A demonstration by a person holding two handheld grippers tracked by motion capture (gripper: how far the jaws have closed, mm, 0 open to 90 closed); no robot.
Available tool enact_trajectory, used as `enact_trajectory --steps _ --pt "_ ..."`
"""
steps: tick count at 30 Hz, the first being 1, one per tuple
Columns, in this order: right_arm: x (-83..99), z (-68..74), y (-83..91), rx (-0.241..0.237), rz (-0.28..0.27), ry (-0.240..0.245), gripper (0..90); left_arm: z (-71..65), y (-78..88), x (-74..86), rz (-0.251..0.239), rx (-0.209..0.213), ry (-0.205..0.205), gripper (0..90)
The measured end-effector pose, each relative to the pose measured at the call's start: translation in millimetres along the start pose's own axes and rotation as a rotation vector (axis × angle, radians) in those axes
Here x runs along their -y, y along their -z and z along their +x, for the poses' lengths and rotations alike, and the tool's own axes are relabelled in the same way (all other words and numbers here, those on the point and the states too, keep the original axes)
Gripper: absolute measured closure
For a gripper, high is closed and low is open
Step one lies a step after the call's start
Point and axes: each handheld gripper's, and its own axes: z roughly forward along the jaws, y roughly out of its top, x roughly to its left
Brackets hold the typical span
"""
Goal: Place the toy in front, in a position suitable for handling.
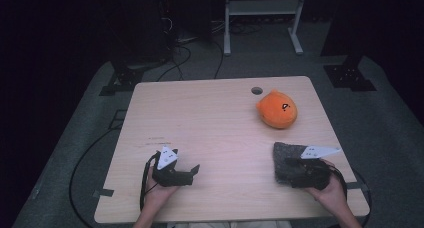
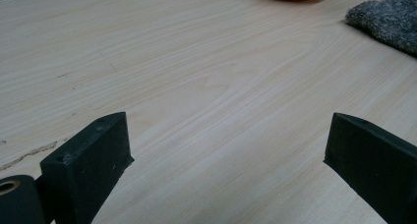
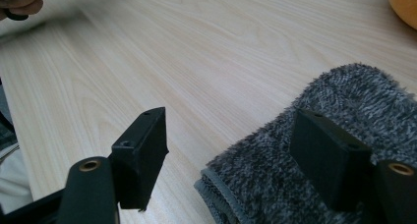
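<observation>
On the desk (image 1: 215, 113), a grey cloth (image 1: 287, 160) lies at four o'clock under the spread right claw (image 3: 231, 155); the left claw (image 2: 228, 155) gapes empty at seven o'clock.

Pale matt wood-grain table (image 1: 210, 123) — fuzzy grey cloth (image 3: 314, 135), soft orange plush toy (image 1: 277, 109).

Grey towel (image 1: 288, 162): fluffy, dark grey pile with a stitched hem, folded into a thick rectangular pad. Lies flat on the pale wooden table (image 1: 215, 128), near its right front edge. One corner (image 3: 216, 184) is squared and layered. An orange plush toy (image 1: 277, 108) sits apart, farther back.
</observation>
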Motion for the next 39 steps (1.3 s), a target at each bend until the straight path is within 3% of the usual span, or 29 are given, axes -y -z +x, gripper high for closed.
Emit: enact_trajectory --steps 9,15,23,24,30,39 --pt "-3.1 -5.9 4.5 -0.012 -0.051 -0.035 28.6 0.2 -2.0 -1.0 0.000 -0.004 -0.010 2.9" --pt "-16.8 -14.1 9.9 0.022 -0.083 -0.029 27.7 0.7 0.4 0.3 -0.005 -0.005 -0.007 2.8" --pt "-40.3 -29.2 10.3 0.060 -0.113 -0.034 27.5 4.1 4.3 0.6 -0.014 -0.017 -0.006 2.8" --pt "-50.8 -32.5 9.1 0.070 -0.118 -0.017 27.4 5.9 4.1 1.2 -0.015 -0.017 0.005 2.9" --pt "-73.9 -42.6 6.3 0.097 -0.132 -0.004 27.2 6.3 5.8 1.0 -0.018 -0.020 0.002 2.9" --pt "-94.2 -65.7 2.9 0.163 -0.144 -0.030 27.3 9.0 9.4 1.8 -0.026 -0.027 0.011 2.9"
